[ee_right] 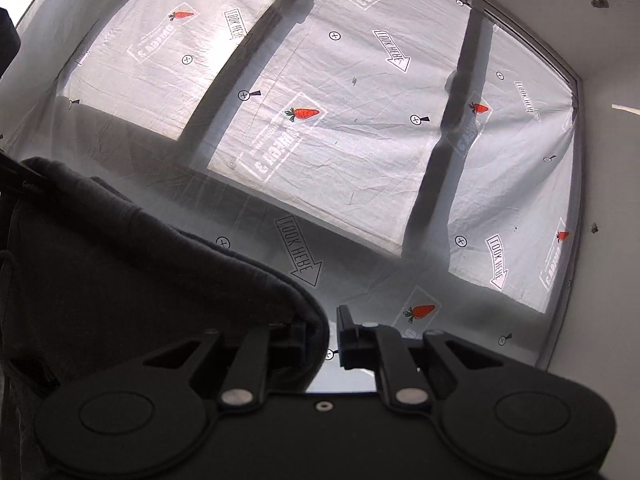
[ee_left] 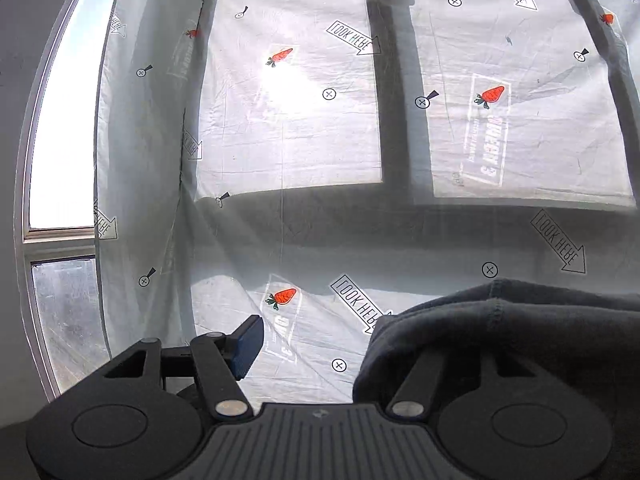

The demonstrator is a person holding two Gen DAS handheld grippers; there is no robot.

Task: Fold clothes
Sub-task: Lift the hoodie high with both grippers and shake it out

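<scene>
The left gripper has its two fingers spread wide apart. Its left finger, with a blue pad, sticks out bare. Its right finger is hidden under a dark grey cloth that is draped over it. The cloth has a stitched hem along its top edge and fills the lower right of the left view. The right gripper has its fingers only a little apart, and a fold of the same dark cloth hangs in the gap between them. I cannot tell if the fingers really pinch it. The cloth covers the right gripper's left finger and spreads out to the lower left of that view. Its right finger is bare. Both grippers point up at a thin white sheet hung over a window. The sheet has orange carrots, small crossed circles and arrows with words on them. Light shines through it, and the dark window bars show behind it. A white wall stands to the right of the sheet.
</scene>
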